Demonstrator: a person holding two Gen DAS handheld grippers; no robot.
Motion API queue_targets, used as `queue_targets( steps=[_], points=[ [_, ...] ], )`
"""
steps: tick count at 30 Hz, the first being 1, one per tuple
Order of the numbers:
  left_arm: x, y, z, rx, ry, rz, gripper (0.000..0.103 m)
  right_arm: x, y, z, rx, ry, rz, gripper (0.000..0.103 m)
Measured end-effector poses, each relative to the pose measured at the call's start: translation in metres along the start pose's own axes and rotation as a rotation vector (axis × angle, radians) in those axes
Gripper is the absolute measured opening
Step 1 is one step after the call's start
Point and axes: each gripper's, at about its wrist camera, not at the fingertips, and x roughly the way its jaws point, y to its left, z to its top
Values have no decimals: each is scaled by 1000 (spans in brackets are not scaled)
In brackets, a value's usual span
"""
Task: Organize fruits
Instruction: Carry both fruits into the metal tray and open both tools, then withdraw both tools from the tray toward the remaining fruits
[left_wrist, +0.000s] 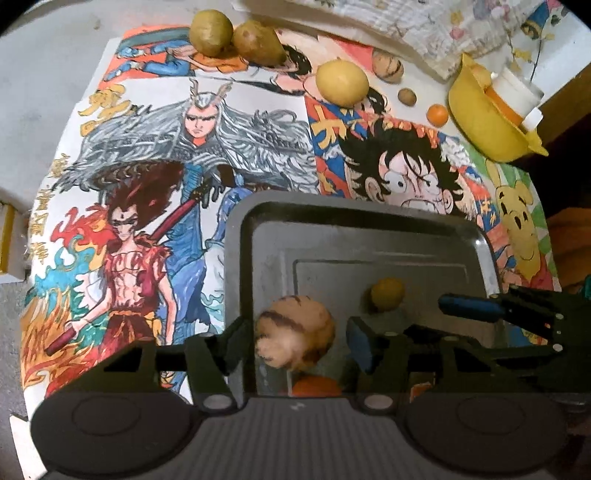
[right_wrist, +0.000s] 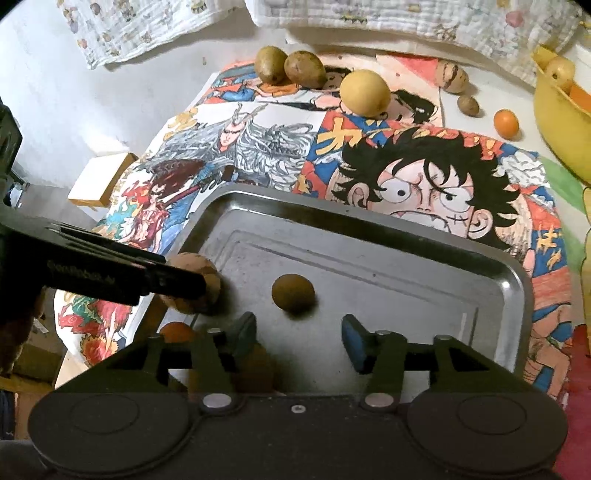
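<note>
A metal tray (left_wrist: 369, 221) (right_wrist: 369, 236) lies on the cartoon-print cloth. My left gripper (left_wrist: 299, 332) is over the tray's near left part with a tan striped fruit (left_wrist: 295, 330) (right_wrist: 195, 280) between its jaws; the jaws stand wide and I cannot tell if they touch it. A small brown round fruit (left_wrist: 388, 293) (right_wrist: 293, 291) and an orange fruit (left_wrist: 316, 386) (right_wrist: 177, 331) lie in the tray. My right gripper (right_wrist: 299, 332) is open and empty above the tray's near edge; it also shows in the left wrist view (left_wrist: 469, 306).
On the far cloth lie two brownish pears (right_wrist: 288, 66), a yellow fruit (right_wrist: 365, 92), a striped fruit (right_wrist: 451, 76), a small brown fruit (right_wrist: 468, 105) and a small orange (right_wrist: 506, 122). A yellow bowl (right_wrist: 557, 122) with fruit stands far right. A white box (right_wrist: 99, 181) sits left.
</note>
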Motion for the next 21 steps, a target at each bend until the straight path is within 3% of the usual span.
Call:
queue_targets(
  steps=[9, 15, 21],
  points=[
    [-32, -3, -23, -46, -80, 26, 98, -30, 14, -11, -124, -35, 20, 95],
    [-46, 1, -52, -84, -95, 40, 102, -44, 29, -31, -250, -21, 57, 102],
    [-52, 0, -80, -86, -89, 84, 102, -49, 31, -47, -274, 10, 64, 102]
  ],
)
